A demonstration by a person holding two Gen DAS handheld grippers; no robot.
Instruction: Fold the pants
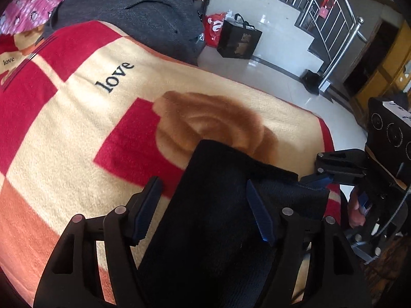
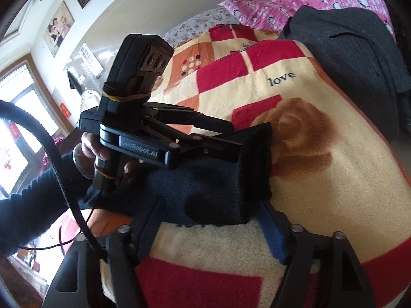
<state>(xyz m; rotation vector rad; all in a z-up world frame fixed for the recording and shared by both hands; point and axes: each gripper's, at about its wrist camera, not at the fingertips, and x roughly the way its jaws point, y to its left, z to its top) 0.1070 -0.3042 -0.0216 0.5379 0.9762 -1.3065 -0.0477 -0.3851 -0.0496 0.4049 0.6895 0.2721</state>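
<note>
The dark folded pants (image 1: 226,179) lie on a red and cream blanket (image 1: 77,128) near its front edge. My left gripper (image 1: 204,211) is open over them: one blue pad rests above the fabric, the other stands off the pants' left side over the blanket. From the right wrist view, the left gripper (image 2: 236,136) hovers above the pants (image 2: 205,187), held by a hand in a dark sleeve. My right gripper (image 2: 209,210) is open at the pants' near edge, its fingertips partly hidden by the fabric. The right gripper (image 1: 318,179) also shows at the pants' right corner.
A grey garment (image 1: 143,15) and pink penguin-print fabric (image 1: 30,5) lie at the blanket's far end. Beyond the bed edge is a tiled floor with a black bag (image 1: 239,41), a red bag (image 1: 214,29) and a metal stair railing (image 1: 334,25).
</note>
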